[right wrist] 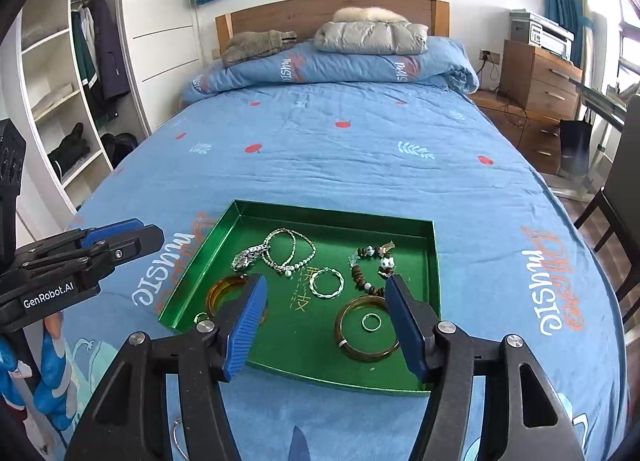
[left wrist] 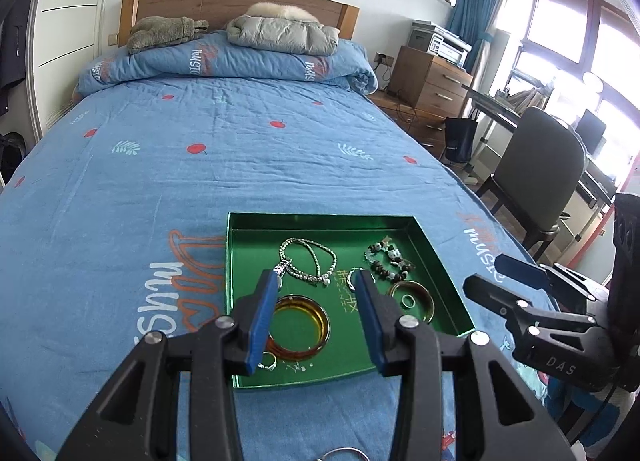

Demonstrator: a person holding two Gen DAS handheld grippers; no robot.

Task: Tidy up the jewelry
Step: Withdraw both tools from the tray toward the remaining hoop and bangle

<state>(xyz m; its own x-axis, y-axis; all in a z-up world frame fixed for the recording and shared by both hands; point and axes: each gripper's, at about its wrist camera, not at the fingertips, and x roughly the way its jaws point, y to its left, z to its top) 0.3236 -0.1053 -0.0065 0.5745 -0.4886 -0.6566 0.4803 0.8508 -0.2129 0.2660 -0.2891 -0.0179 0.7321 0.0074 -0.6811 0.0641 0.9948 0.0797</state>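
Both grippers above a green metal tray of jewelry on a blue bedspread, jaws spread, nothing held.

Left gripper (left wrist: 316,281): blue-padded fingers apart, empty, over the near half of the shallow square green tray (right wrist: 434,261). Right gripper (right wrist: 326,289): fingers likewise spread and empty, over the tray's near edge. In the tray: silver beaded necklace (right wrist: 290,247) in loops at the far left, small wristwatch (right wrist: 244,257) touching it; twisted silver hoop (right wrist: 327,282) near centre; brown-and-white bead bracelet (right wrist: 370,265) at the far right; dark amber bangle (right wrist: 368,329) at the near right with a small silver ring (right wrist: 372,321) lying inside it; translucent amber bangle (left wrist: 298,327) at the near left, a second small ring (left wrist: 269,361) just beside it. Tray sits flat on the blue printed bedspread (right wrist: 360,165). Thin silver hoop (left wrist: 344,453) lies on the bedspread nearer than the tray, partly hidden.
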